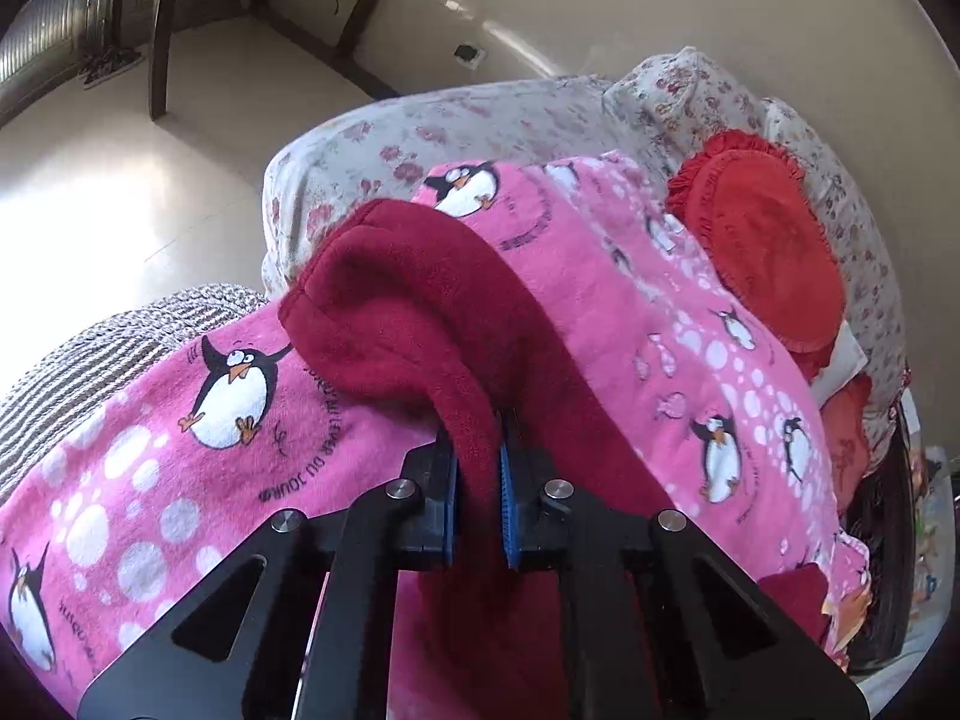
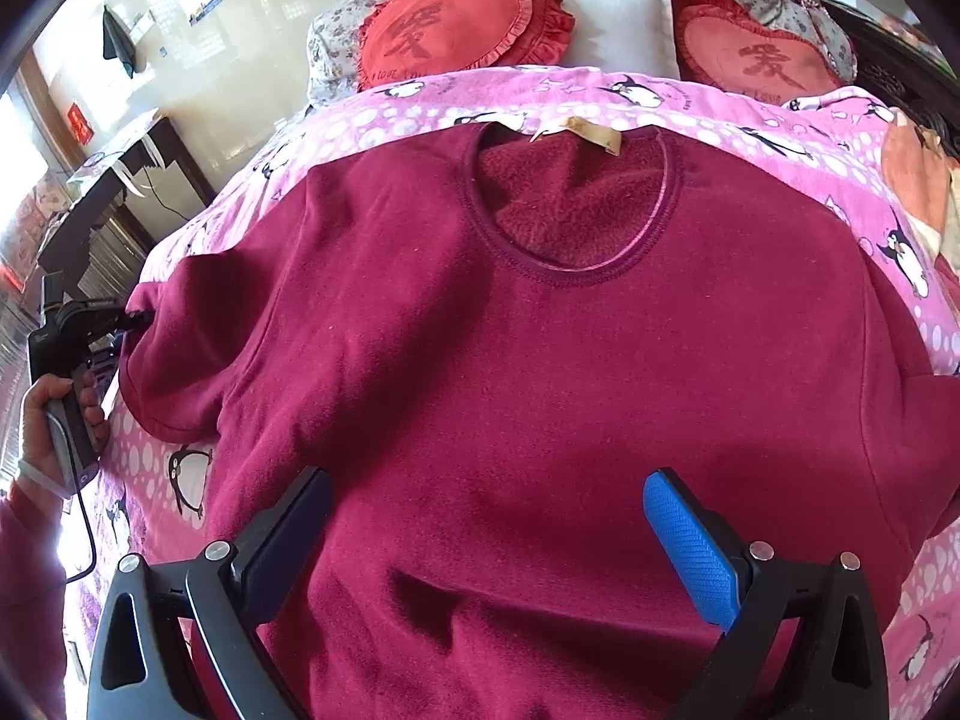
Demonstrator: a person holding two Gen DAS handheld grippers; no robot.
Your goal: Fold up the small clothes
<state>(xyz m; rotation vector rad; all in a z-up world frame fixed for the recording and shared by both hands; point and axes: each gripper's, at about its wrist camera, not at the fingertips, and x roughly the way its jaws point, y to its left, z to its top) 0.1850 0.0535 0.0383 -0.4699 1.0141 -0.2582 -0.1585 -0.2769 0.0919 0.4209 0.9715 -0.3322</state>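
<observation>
A dark red fleece sweatshirt [image 2: 540,372] lies face up on a pink penguin blanket [image 2: 384,120], neck opening toward the pillows. My left gripper [image 1: 478,450] is shut on the sweatshirt's left sleeve [image 1: 408,324], which bunches up between the blue pads. In the right wrist view the left gripper [image 2: 135,318] shows at the sleeve's end, held by a hand. My right gripper [image 2: 486,504] is open, its fingers spread above the sweatshirt's lower body, holding nothing.
Two red heart cushions [image 2: 456,30] and a white pillow [image 2: 618,24] lie at the head of the bed on a floral cover [image 1: 480,126]. A dark side table [image 2: 114,192] stands to the left. A striped fabric [image 1: 90,348] sits beside the bed.
</observation>
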